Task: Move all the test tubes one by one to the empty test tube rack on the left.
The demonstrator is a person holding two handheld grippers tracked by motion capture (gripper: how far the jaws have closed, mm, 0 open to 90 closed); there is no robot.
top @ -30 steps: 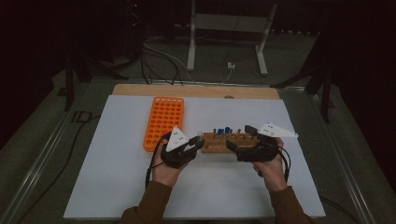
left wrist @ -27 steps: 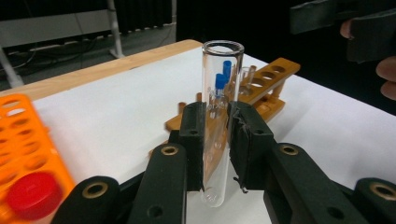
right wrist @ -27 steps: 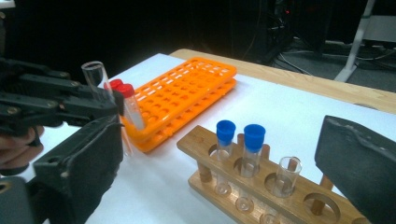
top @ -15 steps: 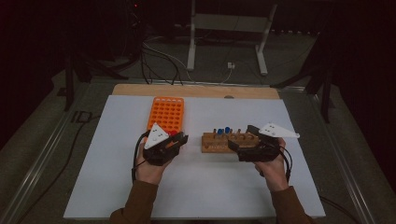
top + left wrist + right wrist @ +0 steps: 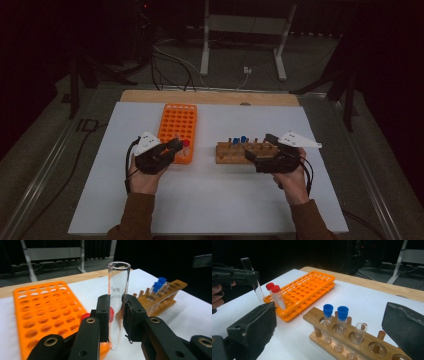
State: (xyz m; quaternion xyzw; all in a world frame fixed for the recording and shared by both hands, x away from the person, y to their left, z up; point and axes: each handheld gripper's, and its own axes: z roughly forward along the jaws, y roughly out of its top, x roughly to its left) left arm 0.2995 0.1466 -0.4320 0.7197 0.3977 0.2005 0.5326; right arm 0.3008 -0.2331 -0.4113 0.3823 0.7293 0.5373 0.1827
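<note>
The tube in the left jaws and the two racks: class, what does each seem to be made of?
Tube: clear and glossy, glass or hard plastic; the racks show through it. Orange rack: smooth, evenly coloured, likely moulded plastic. Brown rack: matt with visible grain and pegs, apparently wood.

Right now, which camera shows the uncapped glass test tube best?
The left gripper view: the uncapped test tube stands upright, close up, clamped in the left tongs. The right gripper view shows it small at far left; in the high view it is barely discernible.

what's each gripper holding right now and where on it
The left gripper clamps a clear uncapped glass test tube around its middle. The right gripper holds nothing; jaws open.
</note>
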